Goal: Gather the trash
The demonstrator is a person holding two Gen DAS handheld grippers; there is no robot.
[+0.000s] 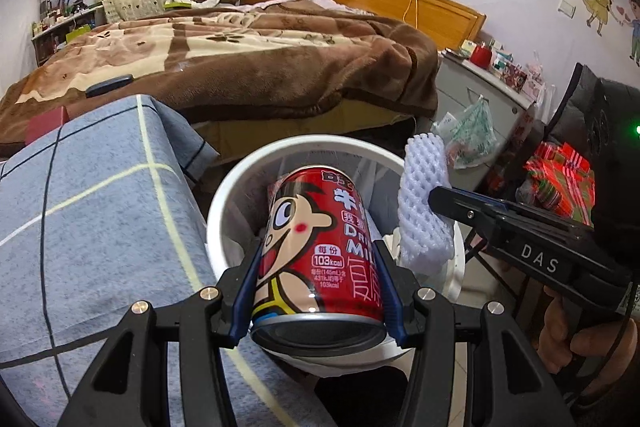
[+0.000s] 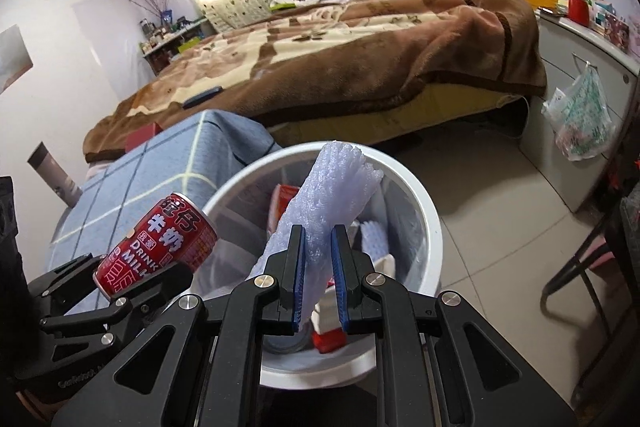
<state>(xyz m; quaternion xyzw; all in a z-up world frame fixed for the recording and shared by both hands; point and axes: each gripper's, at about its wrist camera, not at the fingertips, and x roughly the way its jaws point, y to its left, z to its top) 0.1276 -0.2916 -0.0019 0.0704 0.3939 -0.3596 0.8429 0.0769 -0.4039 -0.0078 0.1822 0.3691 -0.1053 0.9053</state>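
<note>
The left gripper (image 1: 318, 291) is clamped on a red milk can (image 1: 320, 247) held above the white trash bin (image 1: 224, 195), while the right gripper (image 2: 320, 275) beside it has its fingers pressed together on a white foam net (image 2: 320, 195) over the same bin, next to the checked blue cloth (image 1: 92, 207).

I see a glossy red metal can (image 1: 320, 251), a soft ribbed white foam net sleeve (image 2: 320, 203), a smooth white plastic bin (image 2: 416, 211), and a fuzzy brown blanket (image 1: 248, 63).
</note>
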